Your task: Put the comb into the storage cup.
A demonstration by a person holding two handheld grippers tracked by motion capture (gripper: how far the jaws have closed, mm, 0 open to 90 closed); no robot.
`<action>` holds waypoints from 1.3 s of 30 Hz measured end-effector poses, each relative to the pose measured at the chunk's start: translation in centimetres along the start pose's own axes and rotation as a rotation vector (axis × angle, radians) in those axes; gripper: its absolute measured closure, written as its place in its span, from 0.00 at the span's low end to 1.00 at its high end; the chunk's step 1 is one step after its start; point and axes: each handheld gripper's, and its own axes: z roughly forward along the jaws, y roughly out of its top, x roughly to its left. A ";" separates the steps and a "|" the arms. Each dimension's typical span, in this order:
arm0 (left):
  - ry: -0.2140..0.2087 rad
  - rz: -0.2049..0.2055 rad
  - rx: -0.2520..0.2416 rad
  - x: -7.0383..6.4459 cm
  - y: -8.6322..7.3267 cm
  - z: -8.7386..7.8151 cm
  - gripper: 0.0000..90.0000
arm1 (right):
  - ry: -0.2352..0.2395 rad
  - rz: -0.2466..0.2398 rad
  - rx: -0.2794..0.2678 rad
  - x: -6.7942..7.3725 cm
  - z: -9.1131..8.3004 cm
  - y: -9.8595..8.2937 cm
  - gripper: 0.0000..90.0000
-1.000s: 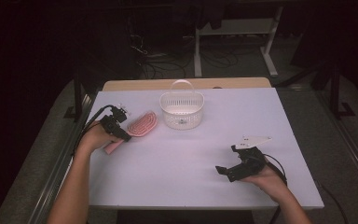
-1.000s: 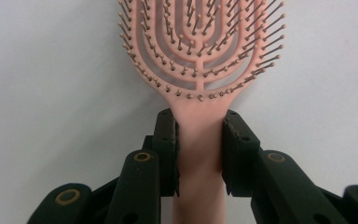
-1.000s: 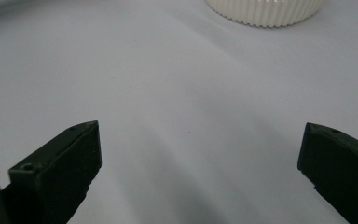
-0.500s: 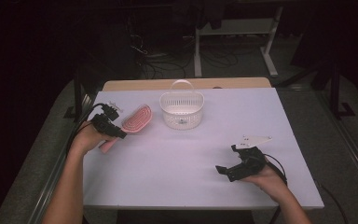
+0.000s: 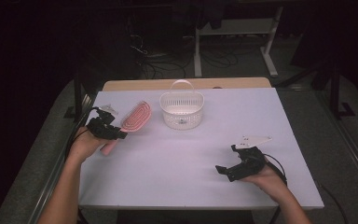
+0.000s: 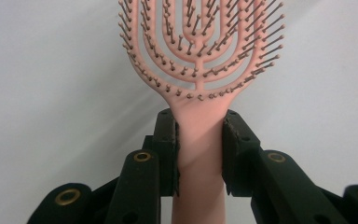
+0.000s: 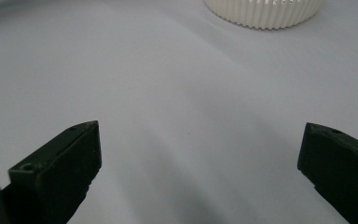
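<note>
A pink vented hairbrush (image 5: 136, 116) is held at the table's left, its head raised toward the basket. My left gripper (image 5: 116, 134) is shut on the brush's handle; in the left gripper view both black jaws clamp the handle (image 6: 199, 149) just below the bristled head (image 6: 200, 42). A white slotted basket (image 5: 182, 109) with a hoop handle stands at the back middle of the table. My right gripper (image 5: 224, 171) rests low at the front right, open, with bare table between its wide-set jaws (image 7: 196, 172).
The white table (image 5: 177, 172) ends in a wooden strip (image 5: 135, 84) at the back. Dark floor, cables and a metal stand (image 5: 200, 51) lie beyond it. The basket's ribbed base (image 7: 265, 11) lies far ahead of the right gripper.
My left gripper has lifted the hairbrush and drawn it slightly left and back, its head tilting up. The right gripper has not moved.
</note>
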 end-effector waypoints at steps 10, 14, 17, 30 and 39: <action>-0.019 0.016 -0.079 -1.8 -0.7 0.3 0.79 | -0.001 0.003 -0.002 0.0 0.0 0.0 0.00; -0.014 0.021 -0.108 -2.6 -0.7 0.1 0.79 | -0.002 0.004 -0.004 0.0 -0.1 0.0 0.00; -0.023 0.024 -0.142 -3.3 -0.8 -0.2 0.79 | -0.001 0.009 -0.009 0.0 -0.2 0.0 0.00; -0.055 0.080 -0.226 -6.6 0.2 0.0 0.79 | -0.001 0.010 -0.015 -0.1 -0.2 0.0 0.00; -0.086 0.113 -0.262 -8.7 0.8 1.0 0.79 | 0.001 0.012 -0.025 -0.1 -0.3 0.0 0.00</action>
